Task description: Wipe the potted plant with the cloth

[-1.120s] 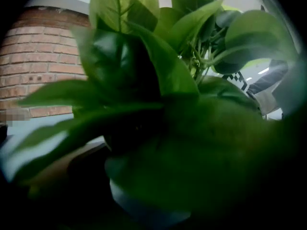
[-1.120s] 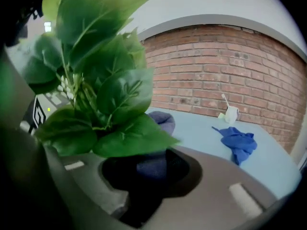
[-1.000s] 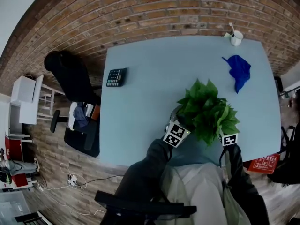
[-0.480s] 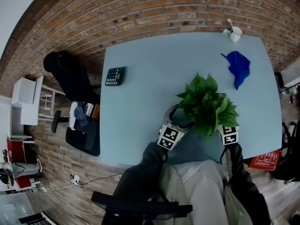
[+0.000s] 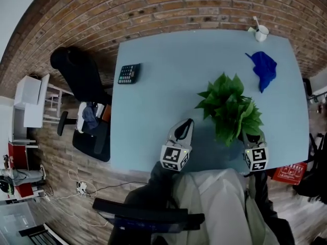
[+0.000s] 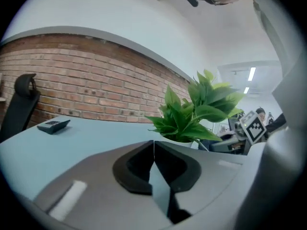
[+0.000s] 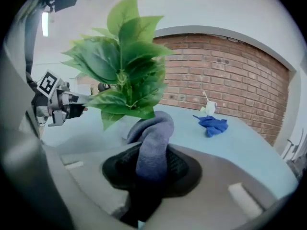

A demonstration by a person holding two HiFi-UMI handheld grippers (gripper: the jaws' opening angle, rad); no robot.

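Right gripper clamps soft grey rolled cloth; left gripper jaws just closed, empty; leafy green potted plant on pale blue table (pot probably light): hold pot, support flimsy leaves.

table smooth, matt; brick wall rough; grey cloth soft fabric; plant leaves sl. glossy.

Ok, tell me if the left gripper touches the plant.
Apart: head view shows bare table between left gripper and plant; jaws just closed, nothing between them.
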